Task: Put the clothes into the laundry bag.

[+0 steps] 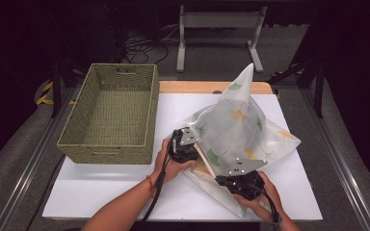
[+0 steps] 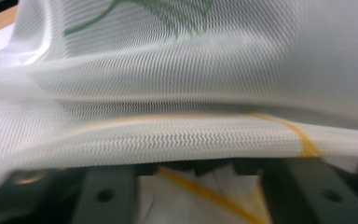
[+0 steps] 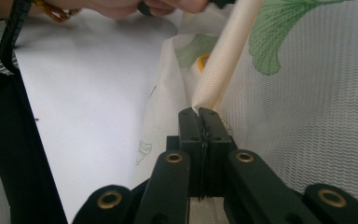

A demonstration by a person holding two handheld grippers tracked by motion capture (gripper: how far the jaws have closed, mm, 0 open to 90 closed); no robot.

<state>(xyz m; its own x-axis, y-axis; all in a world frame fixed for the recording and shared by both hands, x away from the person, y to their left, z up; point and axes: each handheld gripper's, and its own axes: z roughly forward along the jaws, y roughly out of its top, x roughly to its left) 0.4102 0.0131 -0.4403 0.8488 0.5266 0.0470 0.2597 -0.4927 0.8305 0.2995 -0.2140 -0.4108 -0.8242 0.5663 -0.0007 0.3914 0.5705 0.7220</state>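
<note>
Mesh bag [image 1: 241, 130], white, leaf-printed, peaks upward; seemingly translucent.

Sheer mesh laundry bag [image 1: 241, 130]; rough woven wicker basket [image 1: 111, 115].

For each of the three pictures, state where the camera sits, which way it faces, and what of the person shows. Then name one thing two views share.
High view: above the person's side, facing forward and down on the table, basket and mesh bag; both forearms show.
Left gripper view: on the left hand-held gripper, pressed close to the bag; grey jaw parts show at the bottom.
Right gripper view: on the right hand-held gripper, looking along jaws shut on the bag's cream edge; the other hand shows.
Shared: the bag.
</note>
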